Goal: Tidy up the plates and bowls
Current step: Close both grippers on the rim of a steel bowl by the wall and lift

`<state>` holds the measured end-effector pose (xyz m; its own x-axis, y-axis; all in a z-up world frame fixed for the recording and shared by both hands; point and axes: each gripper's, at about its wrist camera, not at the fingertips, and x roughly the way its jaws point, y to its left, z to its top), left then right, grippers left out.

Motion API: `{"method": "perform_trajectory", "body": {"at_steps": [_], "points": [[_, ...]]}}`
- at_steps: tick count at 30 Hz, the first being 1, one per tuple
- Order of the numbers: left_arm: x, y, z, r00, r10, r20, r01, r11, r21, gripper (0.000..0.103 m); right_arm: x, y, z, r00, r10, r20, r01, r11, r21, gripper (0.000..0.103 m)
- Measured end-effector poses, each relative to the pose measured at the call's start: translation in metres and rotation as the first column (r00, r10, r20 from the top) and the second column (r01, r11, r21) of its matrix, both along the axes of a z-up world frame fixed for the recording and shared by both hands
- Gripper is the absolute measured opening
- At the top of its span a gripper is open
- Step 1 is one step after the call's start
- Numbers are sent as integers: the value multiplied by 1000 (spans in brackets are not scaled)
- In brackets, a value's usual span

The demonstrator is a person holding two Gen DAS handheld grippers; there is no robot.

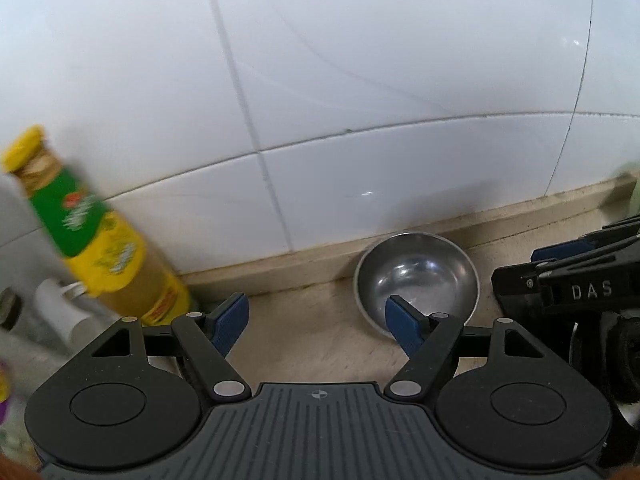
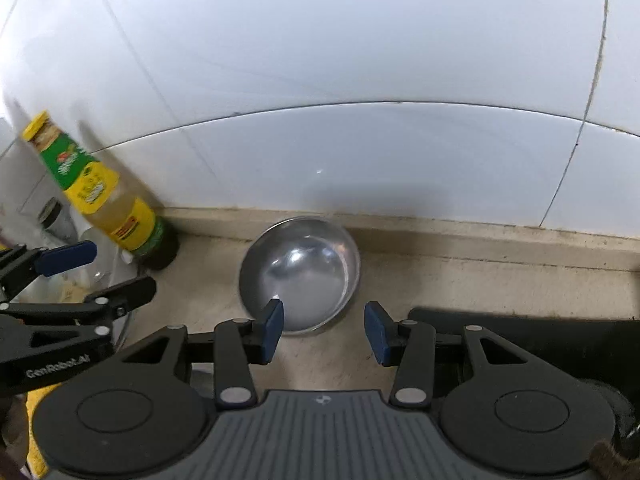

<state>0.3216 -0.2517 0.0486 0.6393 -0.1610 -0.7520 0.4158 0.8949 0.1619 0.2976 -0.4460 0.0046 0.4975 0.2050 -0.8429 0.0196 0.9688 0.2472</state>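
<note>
My left claw [image 1: 316, 326] stands wide, its blue pads well apart with nothing between them but bare bench [image 1: 312, 344]. The steel bowl [image 1: 416, 276] sits upright on the bench just ahead and to the right of this claw, close to the low ledge at the foot of the white tiled wall [image 1: 360, 100]. The right pad [image 1: 404, 328] overlaps the bowl's near rim in this view, but I cannot tell whether it touches the metal. The bowl is empty and shiny. To the left of the claw stands a bottle [image 1: 100, 240] with a yellow cap and a green and yellow label, blurred, near the wall. Beside it on the far left is a white thing too blurred to name.

My right claw [image 2: 324, 328] is narrower but parted too, and it grips nothing. The bowl [image 2: 300, 272] lies directly ahead of it, a little left of its middle; the left pad [image 2: 272, 330] overlaps the near rim, while the right pad [image 2: 376, 334] hangs over bare bench beside the bowl. The bottle [image 2: 100, 196] stands well off to the left by the wall. My left claw [image 2: 92, 272] shows at the left edge here, apart from the bowl. A black flat thing [image 2: 540, 340] lies to the right of the right claw, too hidden to identify.
</note>
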Motion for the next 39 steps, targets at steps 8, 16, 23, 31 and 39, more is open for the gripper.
{"method": "perform_trajectory", "body": {"at_steps": [8,16,23,31,39], "points": [[26,-19,-37,998,-43,-42,44,999,9,81,17,4,-28,1000,-13,-8,12,998,-65,41],[41,-22,-54,996,-31,-81,32,999,2,81,34,0,-52,998,-23,-51,21,999,-44,41],[52,-23,-64,994,-32,-100,34,999,13,81,45,-3,-65,998,-23,-61,22,999,-25,41],[64,-23,-75,984,-44,-170,44,999,-5,79,50,-5,-75,997,-22,-80,22,1000,0,41],[73,-22,-90,970,-46,-237,47,999,-2,64,52,-8,-85,995,-9,-104,11,1000,14,41]]}}
